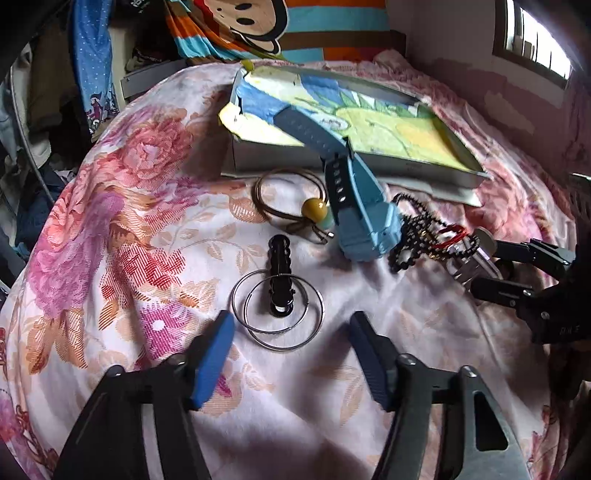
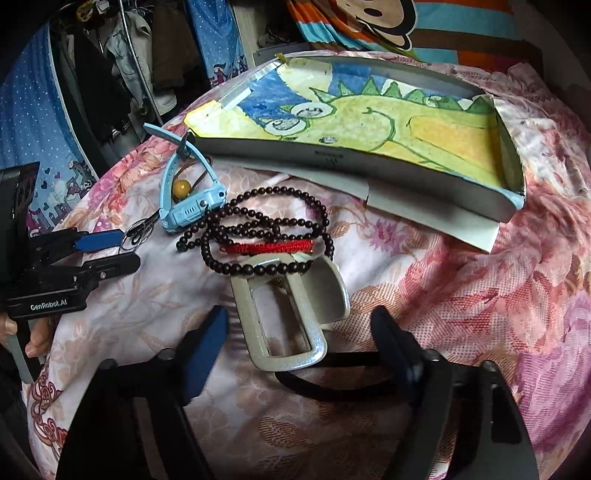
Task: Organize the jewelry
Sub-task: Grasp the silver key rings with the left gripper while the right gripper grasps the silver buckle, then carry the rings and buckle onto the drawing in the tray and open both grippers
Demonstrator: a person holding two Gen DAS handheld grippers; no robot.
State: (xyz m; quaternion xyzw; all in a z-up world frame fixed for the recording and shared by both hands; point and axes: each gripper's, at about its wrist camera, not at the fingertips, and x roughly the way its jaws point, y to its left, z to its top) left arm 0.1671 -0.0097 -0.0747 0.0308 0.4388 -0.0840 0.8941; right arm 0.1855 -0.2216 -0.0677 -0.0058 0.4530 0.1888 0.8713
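Jewelry lies on a floral blanket (image 1: pixel 122 236). My left gripper (image 1: pixel 291 332) is open, just short of two silver hoop rings (image 1: pixel 280 315) and a black hair clip (image 1: pixel 279 273). Beyond lie a brown cord with a yellow bead (image 1: pixel 314 209), a blue watch (image 1: pixel 365 221) and dark beads (image 1: pixel 413 236). My right gripper (image 2: pixel 299 328) is open around a silver claw clip (image 2: pixel 284 314), with a black hair band (image 2: pixel 332 384) under it. The dark bead necklace (image 2: pixel 266 221) with a red cord (image 2: pixel 266 246) lies just beyond. The blue watch also shows in the right wrist view (image 2: pixel 184 206).
A shallow grey box (image 1: pixel 369 162), lined with a dinosaur drawing (image 2: pixel 369 122), stands at the back of the blanket. A striped monkey pillow (image 1: pixel 258 26) lies behind it. Clothes hang at the left (image 2: pixel 110 74). The blanket drops off at the left edge.
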